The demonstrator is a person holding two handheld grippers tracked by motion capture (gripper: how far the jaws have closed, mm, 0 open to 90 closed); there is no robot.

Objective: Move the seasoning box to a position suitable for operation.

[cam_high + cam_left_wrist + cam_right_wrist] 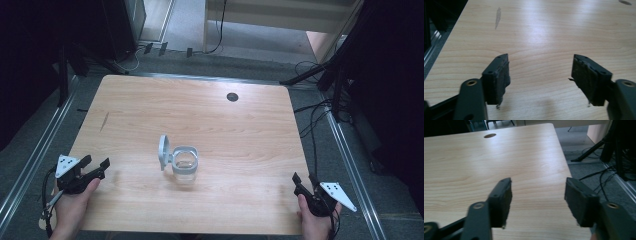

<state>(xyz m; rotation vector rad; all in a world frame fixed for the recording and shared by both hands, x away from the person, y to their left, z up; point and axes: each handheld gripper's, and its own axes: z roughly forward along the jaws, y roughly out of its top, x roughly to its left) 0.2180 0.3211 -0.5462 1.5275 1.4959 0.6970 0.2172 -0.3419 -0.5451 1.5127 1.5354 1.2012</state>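
A clear glass jar (185, 167) with a grey hinged lid (164, 151) standing open sits in the middle of the wooden table (200, 115). My left gripper (96, 162) rests at the table's left edge, well left of the jar, open with nothing between its jaws (540, 72). At the right front corner my right gripper (304, 179) is open too, its jaws (537, 192) spread over bare wood near the table's right edge.
A dark round cable hole (232, 97) lies near the table's far edge. A dark streak (104, 121) marks the wood at the left. Cables (315, 117) and stand legs (310, 75) lie on the floor to the right.
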